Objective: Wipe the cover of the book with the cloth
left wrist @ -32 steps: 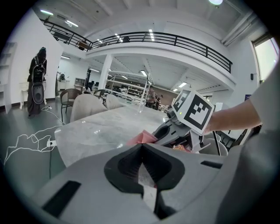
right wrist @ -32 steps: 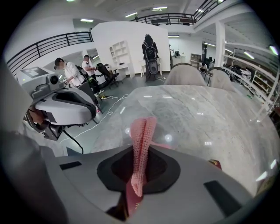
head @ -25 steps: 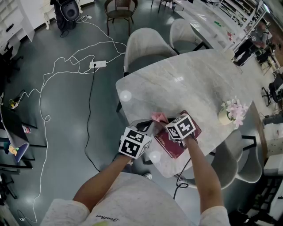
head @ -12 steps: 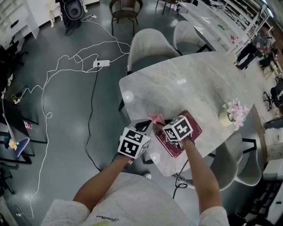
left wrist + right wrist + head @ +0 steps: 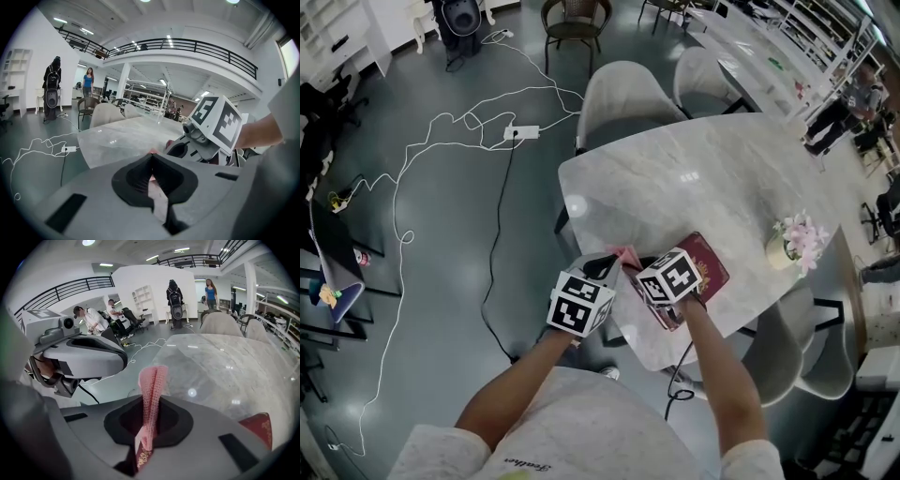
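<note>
Right hand-held gripper (image 5: pixel 151 420) pinches the soft, floppy-looking pink cloth (image 5: pixel 153 385) — best held bunched — over the stiff-looking book (image 5: pixel 712 269); left hand-held gripper (image 5: pixel 150 159) closed, empty.

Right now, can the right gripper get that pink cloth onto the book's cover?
Probably yes. The right gripper, shut on the cloth, is over the near end of the book, with nothing seen between them. The left gripper close beside seems to pinch the cloth too and might hold it back.
</note>
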{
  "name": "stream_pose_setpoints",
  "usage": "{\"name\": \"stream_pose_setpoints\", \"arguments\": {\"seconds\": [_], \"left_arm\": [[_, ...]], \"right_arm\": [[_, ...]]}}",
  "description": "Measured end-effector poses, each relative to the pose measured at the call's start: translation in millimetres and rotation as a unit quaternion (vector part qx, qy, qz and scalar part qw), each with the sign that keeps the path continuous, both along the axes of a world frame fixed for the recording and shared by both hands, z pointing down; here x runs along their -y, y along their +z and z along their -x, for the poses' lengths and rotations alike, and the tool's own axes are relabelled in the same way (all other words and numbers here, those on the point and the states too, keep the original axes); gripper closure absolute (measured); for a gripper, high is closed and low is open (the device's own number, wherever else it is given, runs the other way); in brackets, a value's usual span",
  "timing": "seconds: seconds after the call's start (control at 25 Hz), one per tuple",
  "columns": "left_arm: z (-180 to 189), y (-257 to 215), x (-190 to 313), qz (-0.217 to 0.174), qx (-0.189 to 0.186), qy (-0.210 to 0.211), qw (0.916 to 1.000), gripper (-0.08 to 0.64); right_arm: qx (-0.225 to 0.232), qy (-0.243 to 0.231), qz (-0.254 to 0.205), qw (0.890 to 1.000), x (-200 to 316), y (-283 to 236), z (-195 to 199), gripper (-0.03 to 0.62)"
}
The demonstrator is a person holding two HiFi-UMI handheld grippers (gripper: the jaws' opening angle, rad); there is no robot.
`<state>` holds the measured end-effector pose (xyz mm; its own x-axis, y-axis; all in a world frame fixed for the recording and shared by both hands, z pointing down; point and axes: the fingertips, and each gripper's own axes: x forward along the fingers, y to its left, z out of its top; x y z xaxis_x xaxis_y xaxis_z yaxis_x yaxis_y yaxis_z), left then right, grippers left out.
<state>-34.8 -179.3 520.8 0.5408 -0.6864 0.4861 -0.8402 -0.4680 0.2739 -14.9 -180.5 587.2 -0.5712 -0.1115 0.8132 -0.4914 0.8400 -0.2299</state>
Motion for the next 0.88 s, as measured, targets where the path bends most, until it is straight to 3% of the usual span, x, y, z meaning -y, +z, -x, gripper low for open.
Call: {"name": "stream_pose_setpoints", "arguments": {"seconds": [0.28, 0.52, 0.88], "left_arm": [[7.6, -5.2, -9.2, -0.006, 0.000, -0.016, 0.9999, 0.552], [8.3, -16.6, -17.5, -0.020, -0.001, -0.024, 0.9995, 0.552], [-23.0, -42.2, -19.0, -0.041, 0.003, 0.005, 0.9991, 0.552]], "right_arm": [[0.032, 0.008, 0.008, 0.999, -13.5, -9.0, 12.0, 0.574], [0.079, 0.070, -0.017, 0.994, -10.2, -29.9, 4.6, 0.574], [0.125, 0.137, -0.068, 0.980, -6.1, -73.9, -37.4, 0.574]]}}
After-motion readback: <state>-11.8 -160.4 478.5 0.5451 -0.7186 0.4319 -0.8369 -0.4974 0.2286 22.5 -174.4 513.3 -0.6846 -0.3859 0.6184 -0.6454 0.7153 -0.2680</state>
